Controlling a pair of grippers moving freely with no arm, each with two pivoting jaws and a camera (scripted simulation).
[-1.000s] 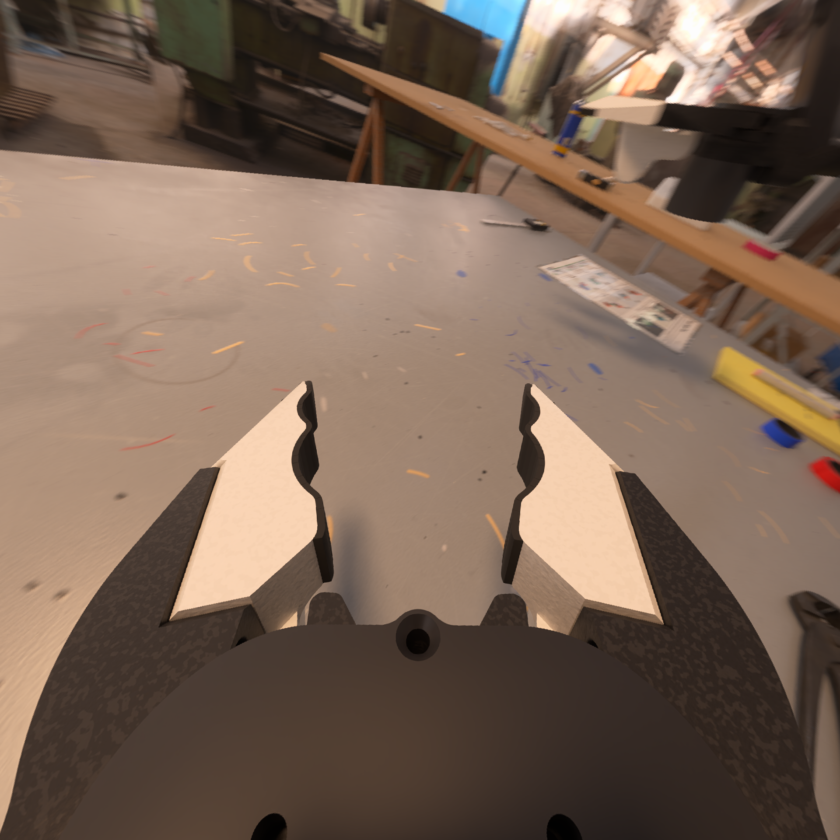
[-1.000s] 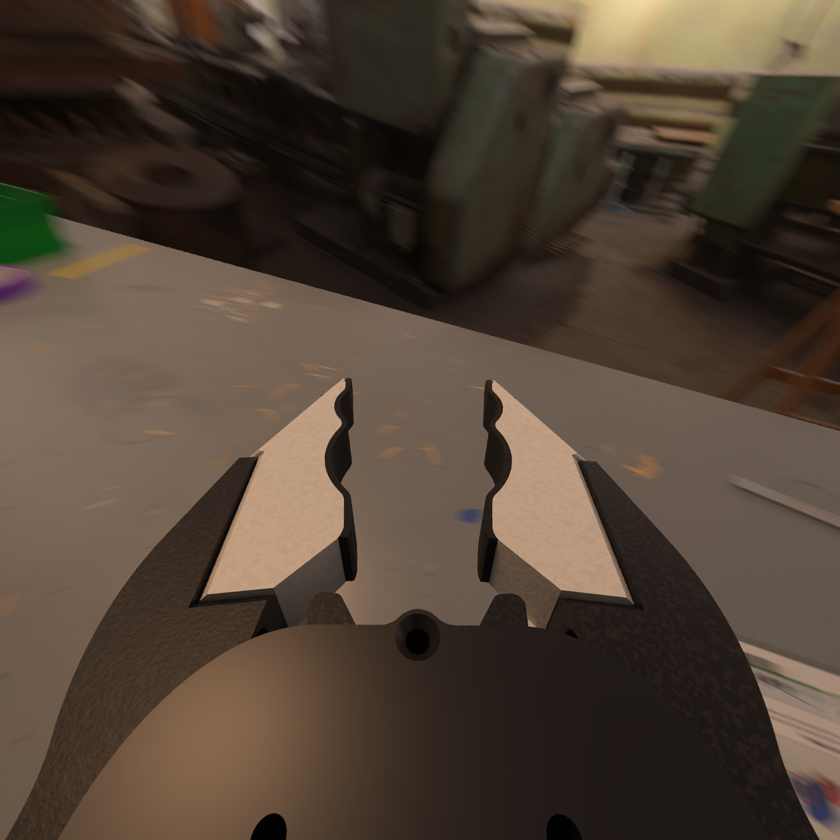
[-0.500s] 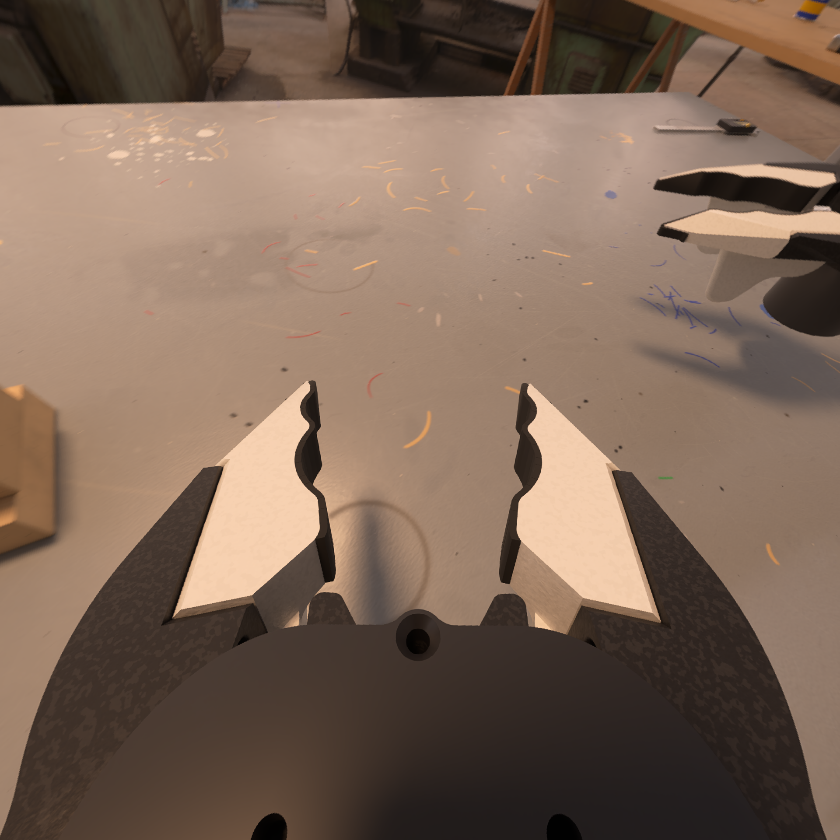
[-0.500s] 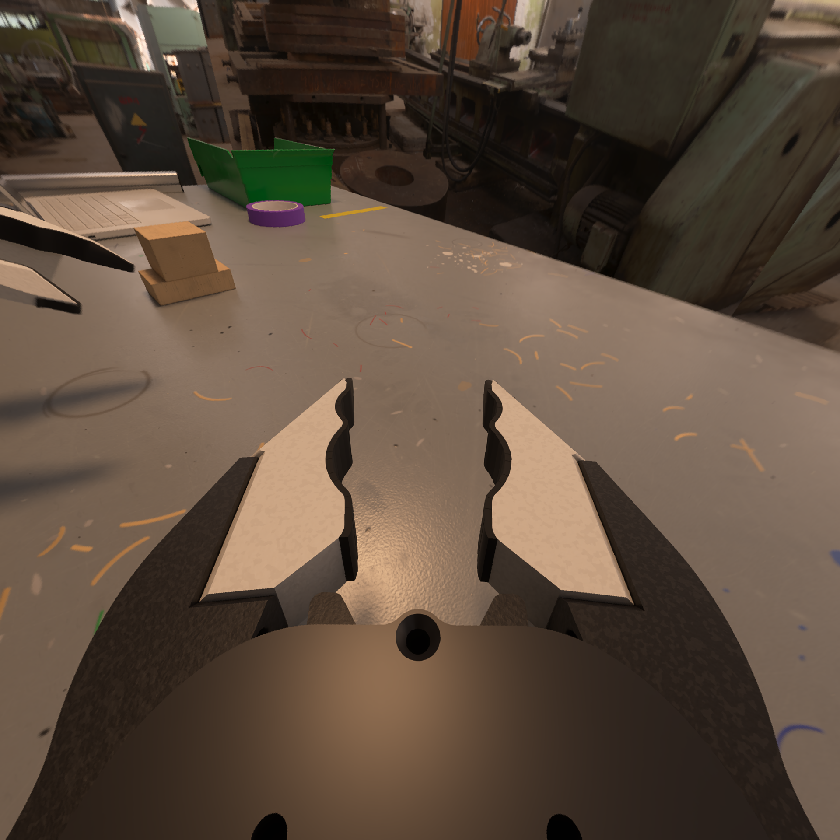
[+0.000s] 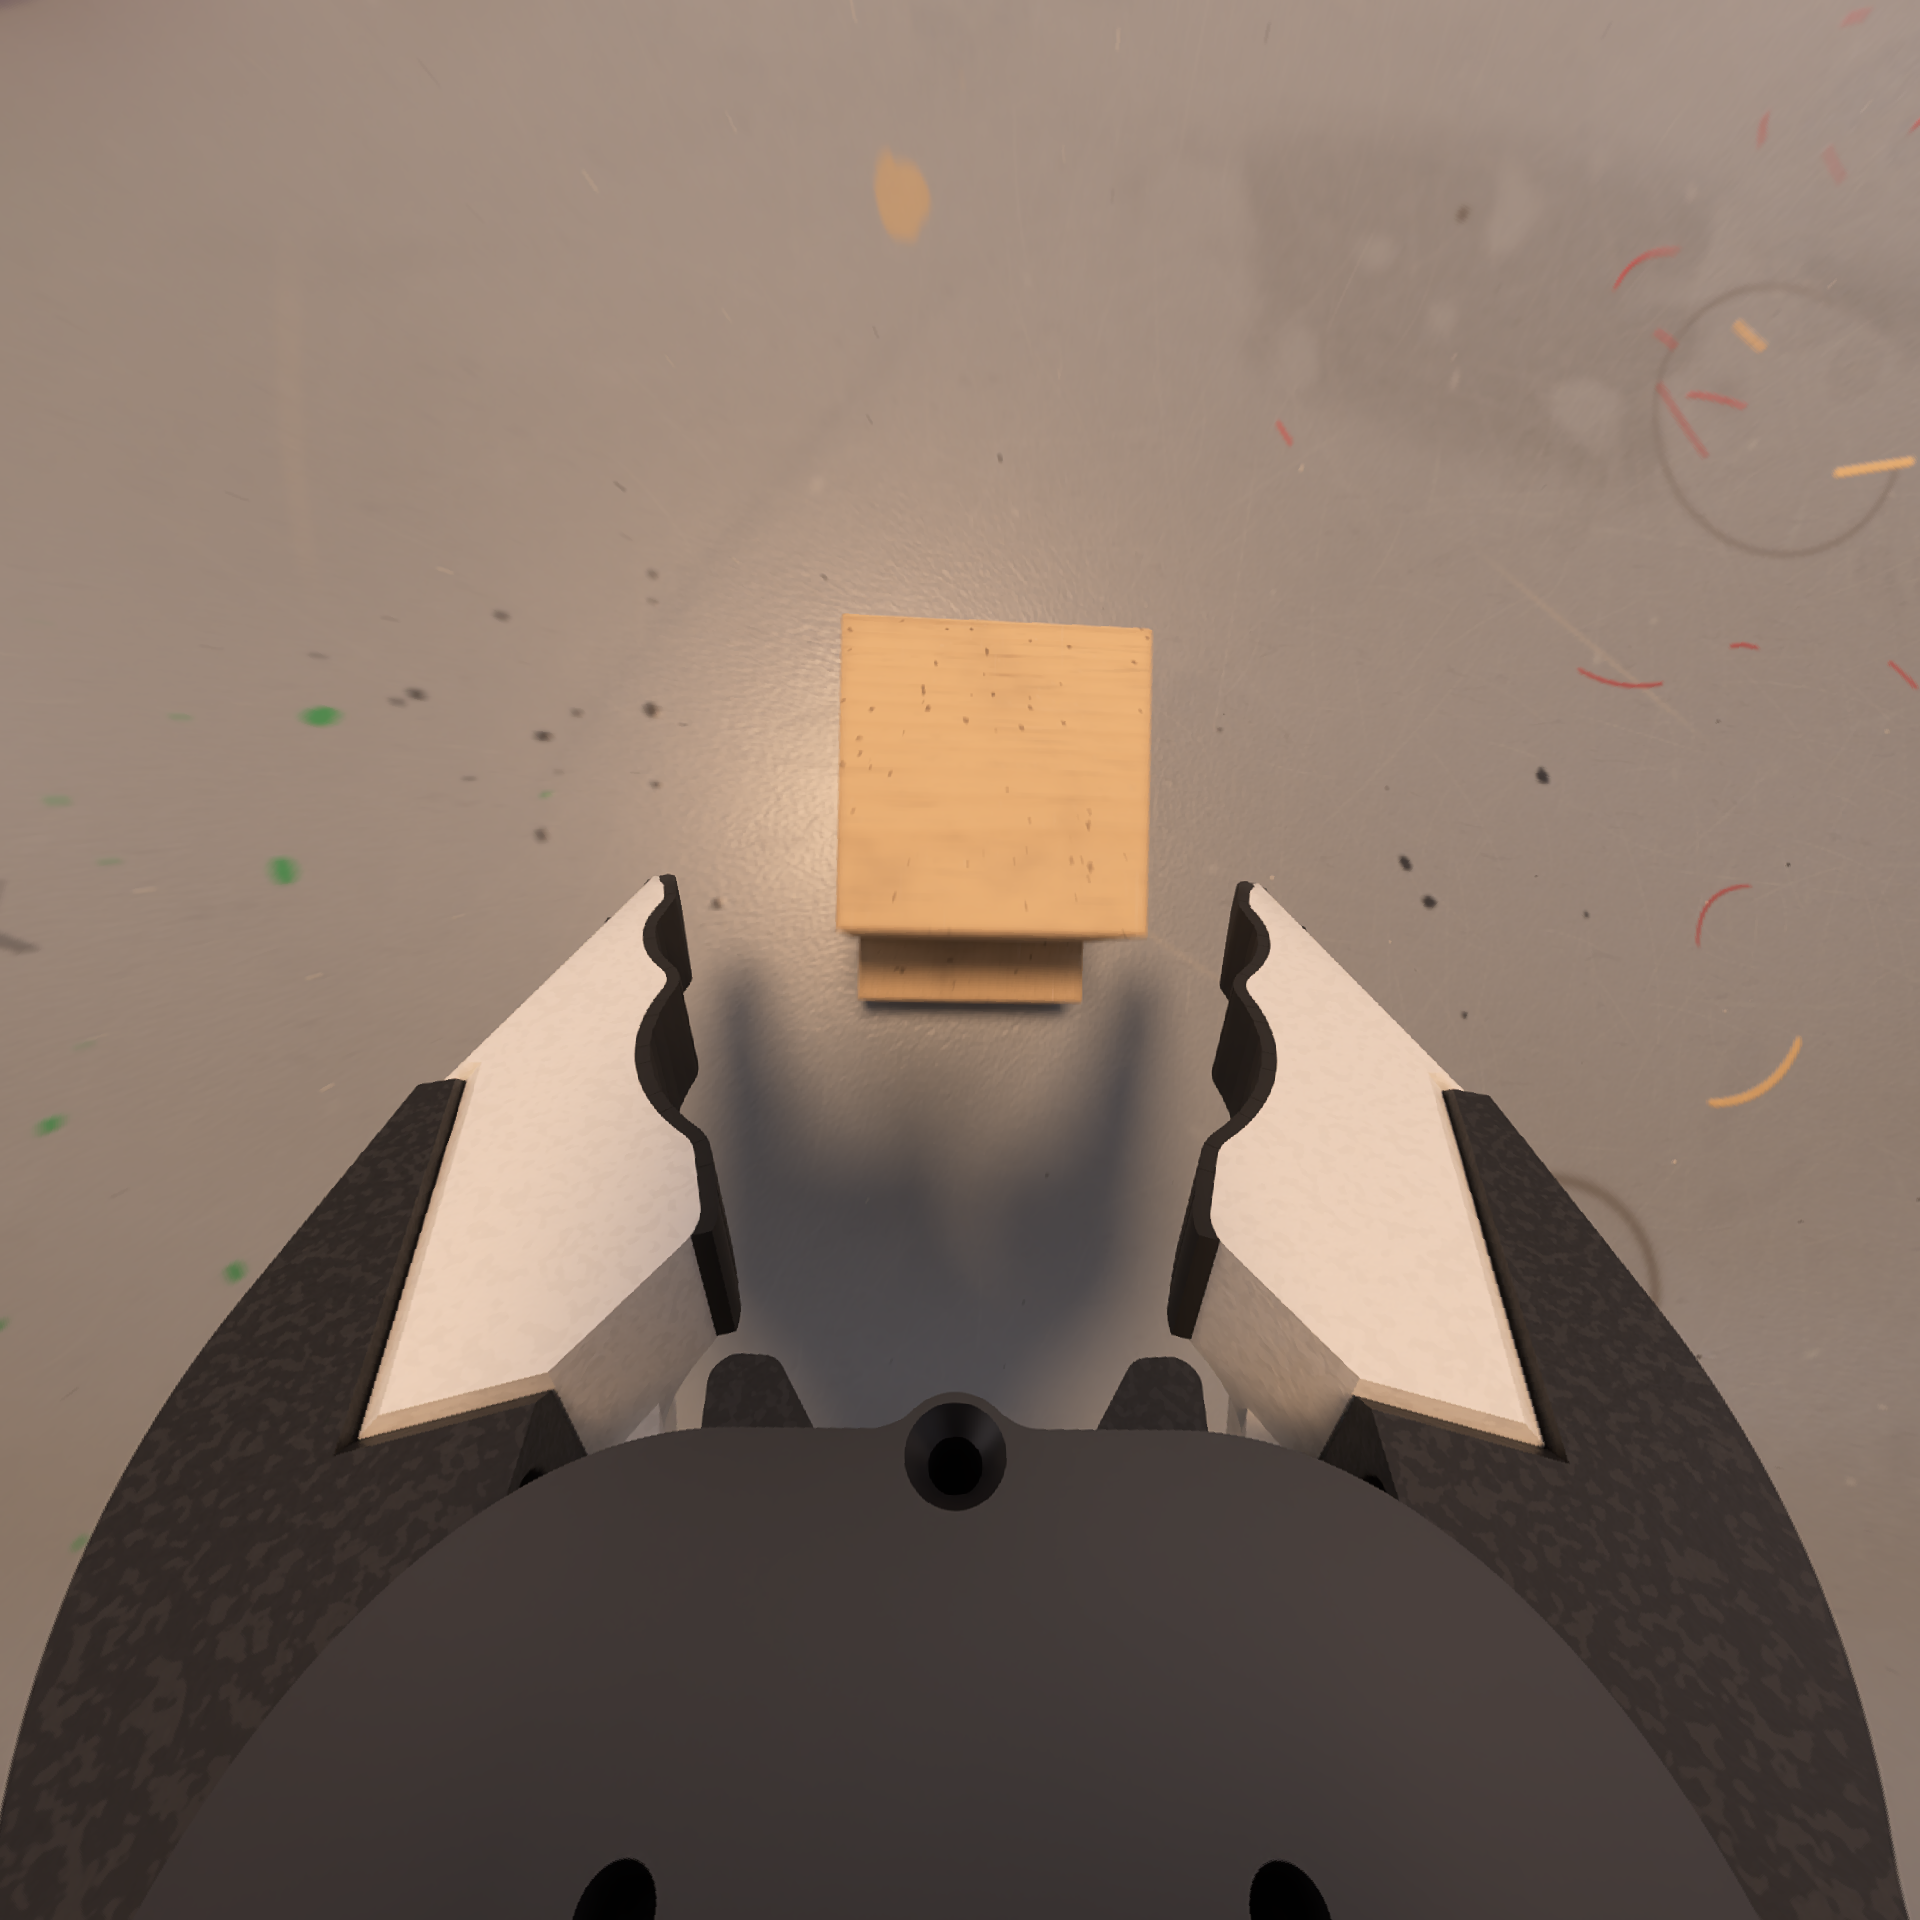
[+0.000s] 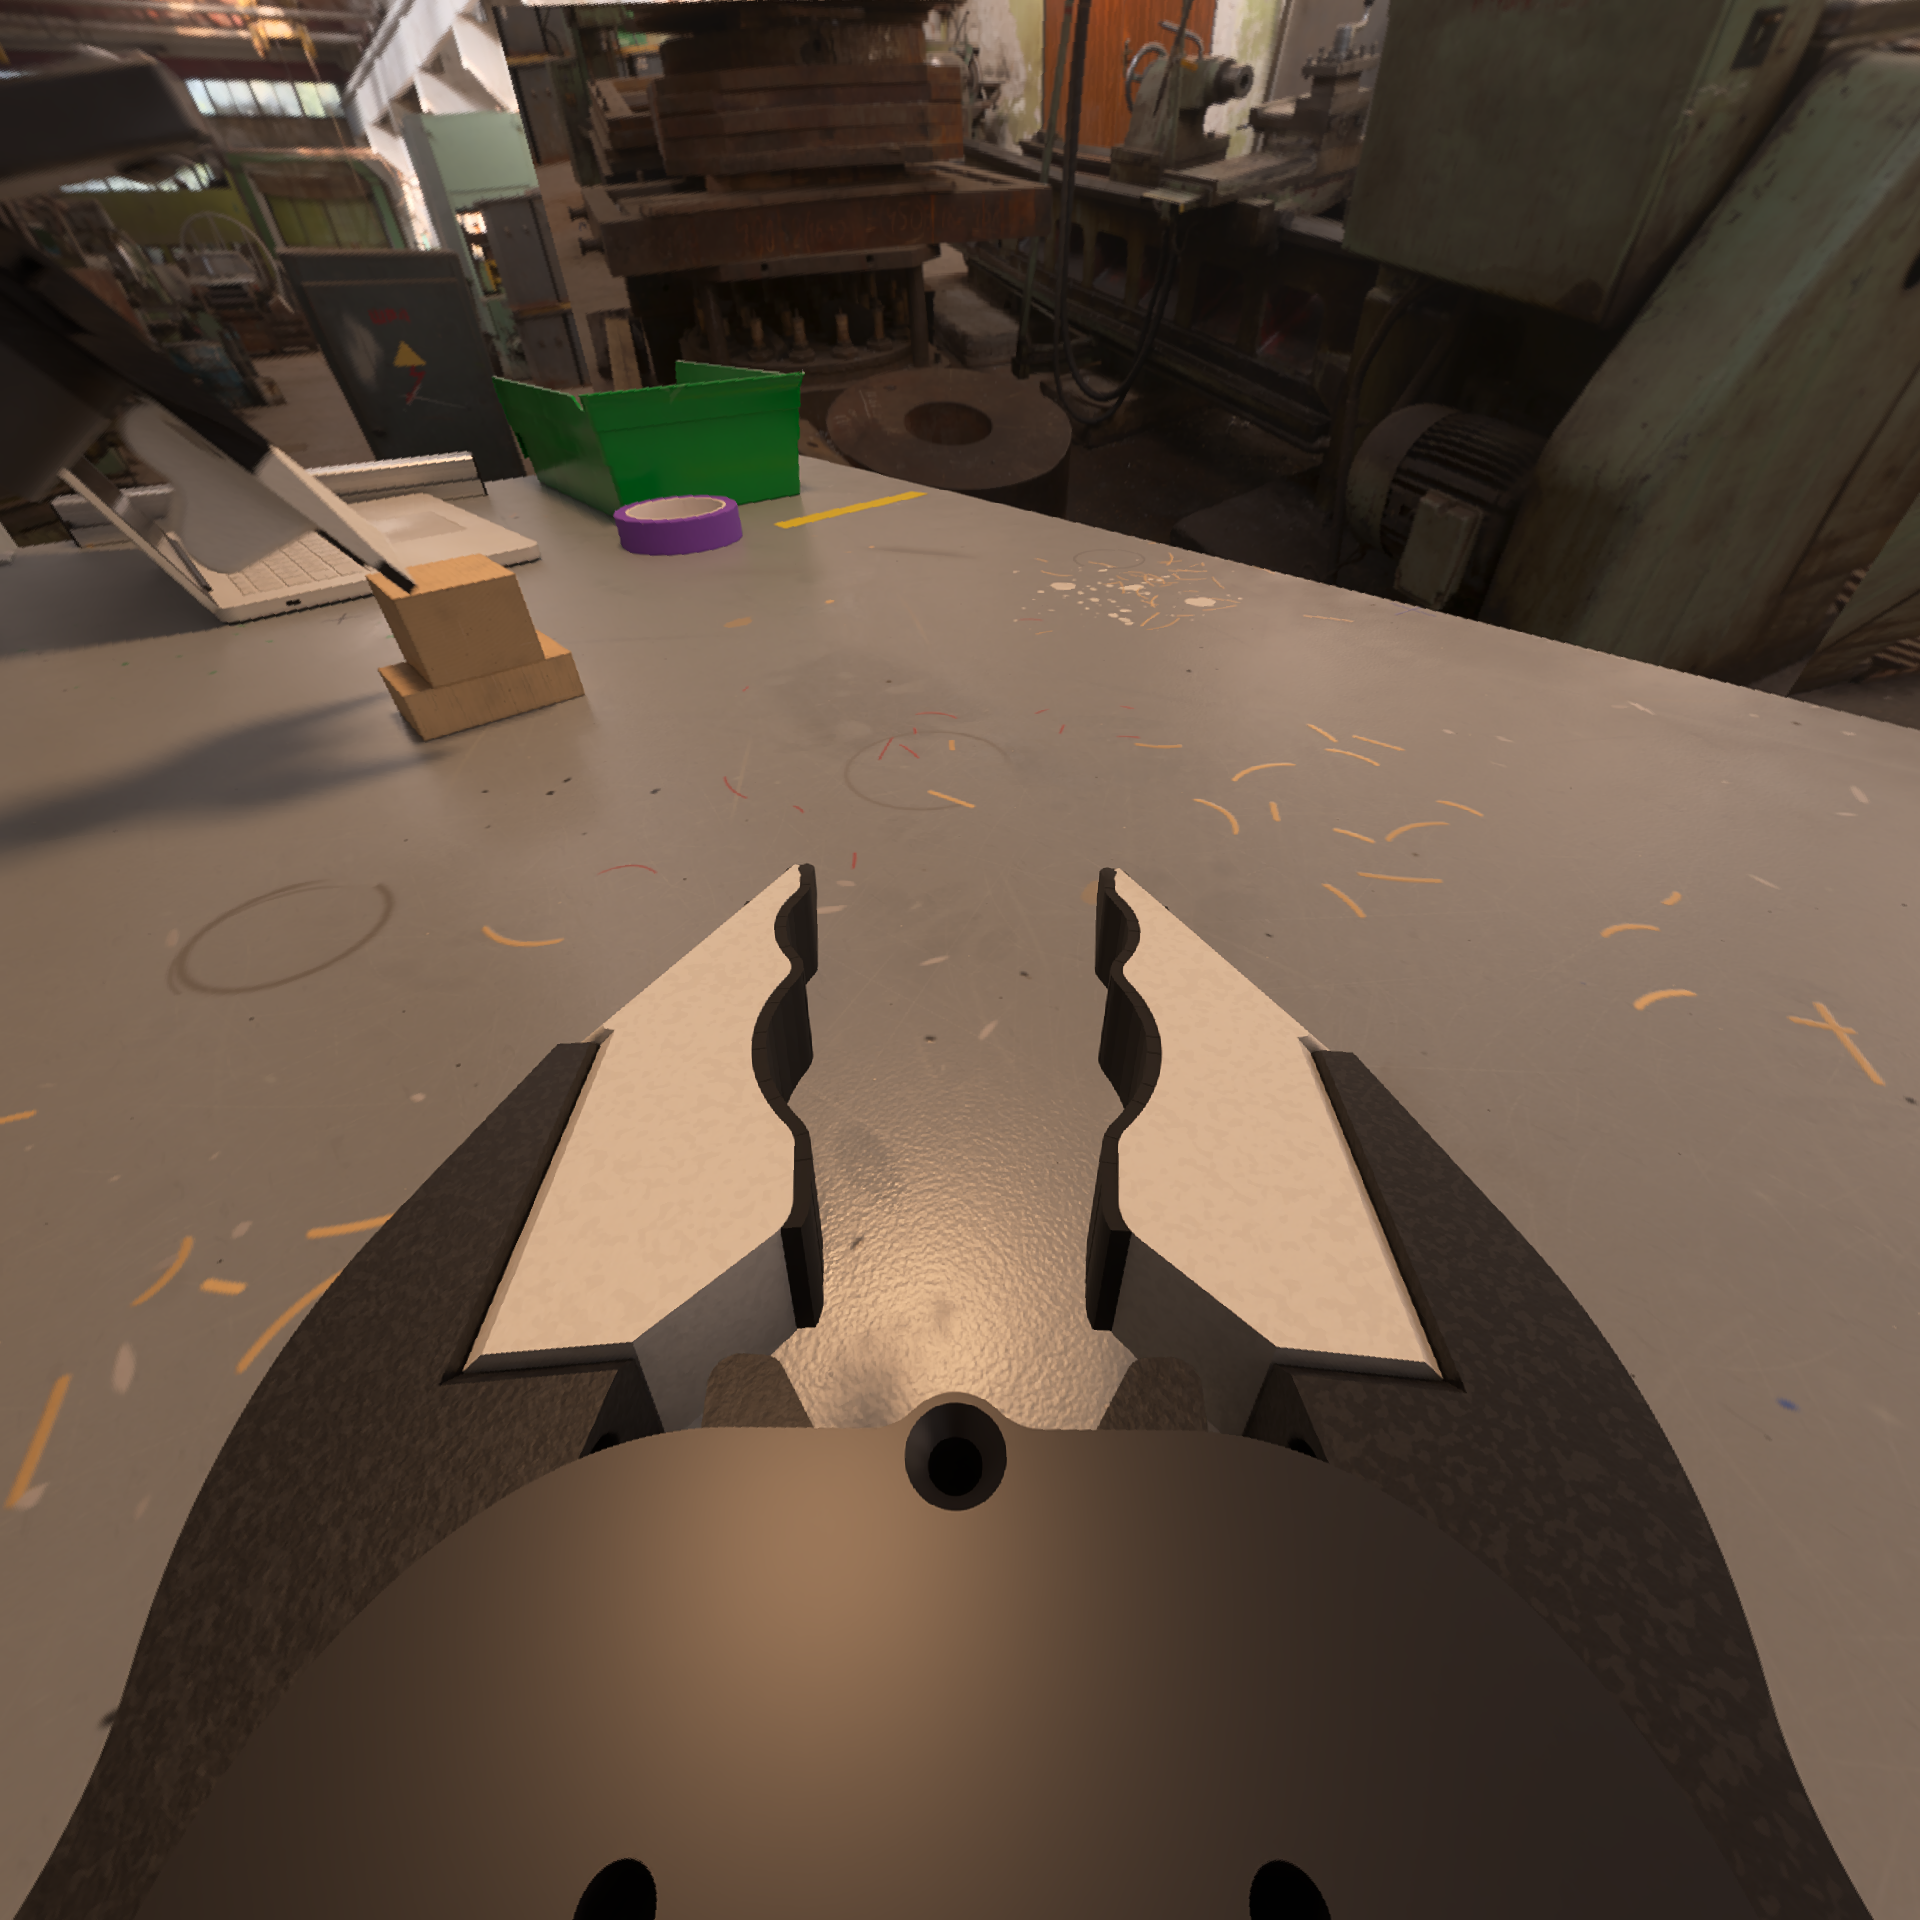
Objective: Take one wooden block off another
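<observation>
Two wooden blocks sit stacked on the grey table (image 5: 416, 364): the upper block (image 5: 994, 779), tall and near-cubic, rests on the flatter lower block (image 5: 970, 971), whose edge peeks out beneath it in the left wrist view. In the right wrist view the stack stands at the far left of the table, upper block (image 6: 457, 618) on lower block (image 6: 488, 691), just in front of a white laptop (image 6: 312, 551), with a purple tape roll (image 6: 677, 522) and a green box (image 6: 665, 436) farther back. Left tongs (image 5: 954, 894) point straight down over the stack, released and wide, nothing between the fingers; the gap looks wider than the upper block. From the right wrist view one left fingertip appears at or just above the top corner of the upper block; contact cannot be confirmed. Right tongs (image 6: 956, 883) are also released and empty, well apart from the stack, hovering low over bare table. Step in hand, as judged: approach and alignment for the grasp; the lift is not yet made, both blocks still stacked. Next move calls for shifting the left tongs forward so the upper block is centred between the fingers, descending only to its side faces, above the seam, then clenching and lifting vertically. Risk: gripping too low catches the lower block, or dragging tips the stack.
</observation>
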